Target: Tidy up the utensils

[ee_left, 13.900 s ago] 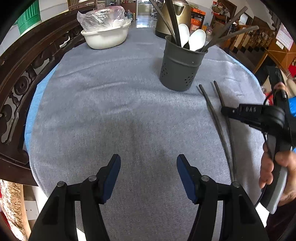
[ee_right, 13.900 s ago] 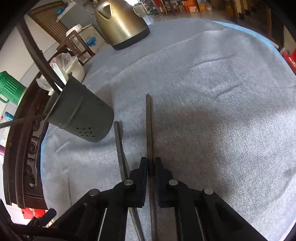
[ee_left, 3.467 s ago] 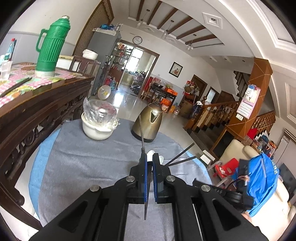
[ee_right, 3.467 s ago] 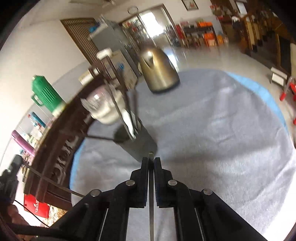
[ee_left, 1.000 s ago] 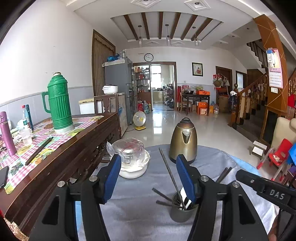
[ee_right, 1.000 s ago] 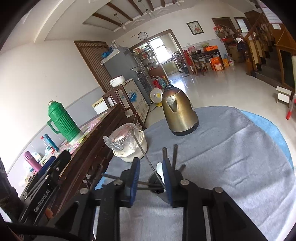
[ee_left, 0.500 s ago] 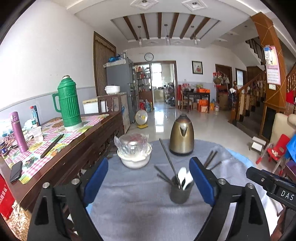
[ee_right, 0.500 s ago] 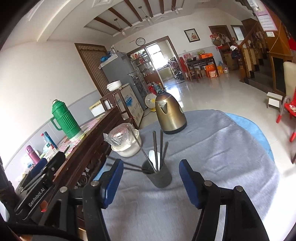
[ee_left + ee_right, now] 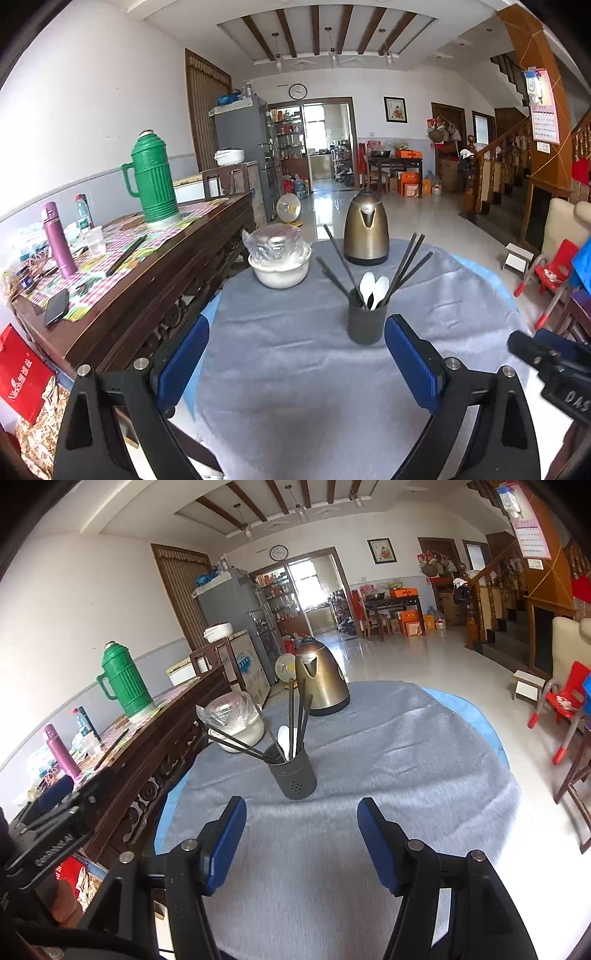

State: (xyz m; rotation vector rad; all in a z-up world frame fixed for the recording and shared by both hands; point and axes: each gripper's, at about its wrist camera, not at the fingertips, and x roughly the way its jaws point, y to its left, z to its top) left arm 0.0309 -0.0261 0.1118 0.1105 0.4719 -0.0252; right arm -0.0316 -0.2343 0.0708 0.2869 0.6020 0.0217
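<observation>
Several dark chopsticks and two white spoons stand fanned out in the dark holder, which sits on the grey cloth near the table's middle. No loose utensil shows on the cloth, so the sorting looks finished. At the holder's 12 o'clock stands a brass kettle; at 10 o'clock, a white bowl holding something wrapped in plastic. The left gripper and right gripper hang empty, jaws spread wide.

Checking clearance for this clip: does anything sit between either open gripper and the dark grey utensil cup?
Nothing visible does. Only bare grey tablecloth lies between the left gripper, the right gripper and the dark grey perforated utensil cup; both grippers are open and empty.
</observation>
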